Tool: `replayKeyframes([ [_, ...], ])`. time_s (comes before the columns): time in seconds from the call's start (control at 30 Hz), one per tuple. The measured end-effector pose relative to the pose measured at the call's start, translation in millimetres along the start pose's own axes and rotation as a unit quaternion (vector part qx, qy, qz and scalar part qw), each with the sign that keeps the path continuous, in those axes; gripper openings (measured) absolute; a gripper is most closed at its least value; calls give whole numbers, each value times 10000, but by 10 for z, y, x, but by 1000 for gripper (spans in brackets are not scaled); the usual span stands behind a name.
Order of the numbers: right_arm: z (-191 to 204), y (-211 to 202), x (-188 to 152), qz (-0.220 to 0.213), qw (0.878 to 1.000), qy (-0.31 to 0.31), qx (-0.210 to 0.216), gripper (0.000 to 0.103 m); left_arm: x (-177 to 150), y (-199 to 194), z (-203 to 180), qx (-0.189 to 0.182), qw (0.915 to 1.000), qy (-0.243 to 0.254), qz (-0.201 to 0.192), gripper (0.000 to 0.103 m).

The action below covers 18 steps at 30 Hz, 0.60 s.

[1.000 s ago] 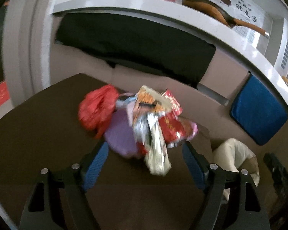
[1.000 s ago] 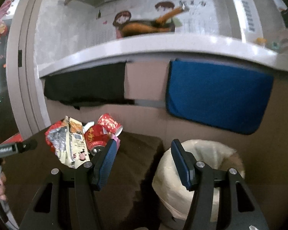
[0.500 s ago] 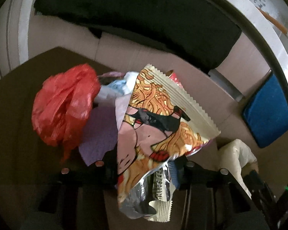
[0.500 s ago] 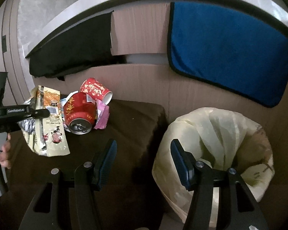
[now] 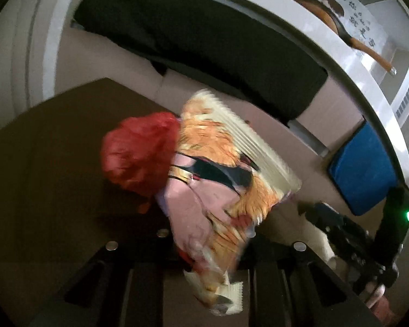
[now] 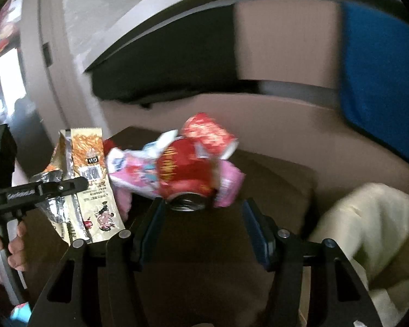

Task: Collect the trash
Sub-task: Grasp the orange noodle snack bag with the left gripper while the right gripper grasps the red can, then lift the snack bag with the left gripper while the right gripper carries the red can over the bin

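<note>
while the noodle wrapper (image 5: pixel 226 179) hangs pinched in the left gripper (image 5: pixel 204 248), lifted off the dark brown table (image 5: pixel 54 163), its long axis runs up and away from the fingers, with the torn foil end drooping below them. the jaws are clamped together on its lower part, as the right wrist view confirms, where the wrapper (image 6: pixel 92 185) dangles from that tool at the far left. the trash bin with its pale liner (image 6: pixel 368 231) lies off the table's right edge, so the held piece has to travel rightward across the whole tabletop to reach it. the right gripper (image 6: pixel 201 226) is much nearer the bin; its blue-padded fingers stand wide apart and hold nothing, aimed at the red can (image 6: pixel 188 179) lying on its side with its open end toward the camera, just ahead of the fingertips. a pink wrapper (image 6: pixel 139 174), a red paper cup (image 6: pixel 210 133) and a red plastic bag (image 5: pixel 139 152) crowd around the can, leaving little room there, though the table nearer the bin looks open.
</note>
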State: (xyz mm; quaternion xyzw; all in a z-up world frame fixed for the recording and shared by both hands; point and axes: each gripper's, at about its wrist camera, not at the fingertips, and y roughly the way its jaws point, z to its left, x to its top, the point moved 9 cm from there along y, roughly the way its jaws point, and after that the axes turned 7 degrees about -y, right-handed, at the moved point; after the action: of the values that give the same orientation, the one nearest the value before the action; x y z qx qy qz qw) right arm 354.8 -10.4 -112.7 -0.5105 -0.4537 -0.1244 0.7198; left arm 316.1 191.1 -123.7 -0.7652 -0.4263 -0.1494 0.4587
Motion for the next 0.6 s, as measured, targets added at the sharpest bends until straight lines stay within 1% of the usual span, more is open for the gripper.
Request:
replayKeyframes([
  [0.1,122,206,127,88,9996,-249,80,56,16,-56,170,208,9997,-82,-47,19],
  [0.17,131,379,202,166,9995,-201,187,56,5,-87,257,331,9994,11,-31,20],
  [0.2,117,500,249,229,9994,-108,247,56,5,-102,331,464,9989,43,-18,20],
  [0.23,94,595,277,284,9992,-40,284,56,5,-106,386,507,9987,11,2,19],
  [0.27,55,728,304,389,9987,56,322,56,-2,-110,413,483,9988,-26,28,18],
  [0.3,10,851,323,499,9981,133,322,56,1,-109,477,402,9991,-111,91,14],
  [0.37,-69,1050,308,715,9965,305,294,56,-16,-120,531,367,9991,-193,110,12],
  [0.43,-118,1173,255,867,9946,467,341,55,5,-175,605,333,9992,-218,13,12],
  [0.53,-123,1212,250,740,9936,697,492,57,13,-266,636,274,9992,-234,-163,12],
  [0.6,-71,1256,265,721,9940,582,585,59,17,-298,630,214,9992,-238,-229,12],
])
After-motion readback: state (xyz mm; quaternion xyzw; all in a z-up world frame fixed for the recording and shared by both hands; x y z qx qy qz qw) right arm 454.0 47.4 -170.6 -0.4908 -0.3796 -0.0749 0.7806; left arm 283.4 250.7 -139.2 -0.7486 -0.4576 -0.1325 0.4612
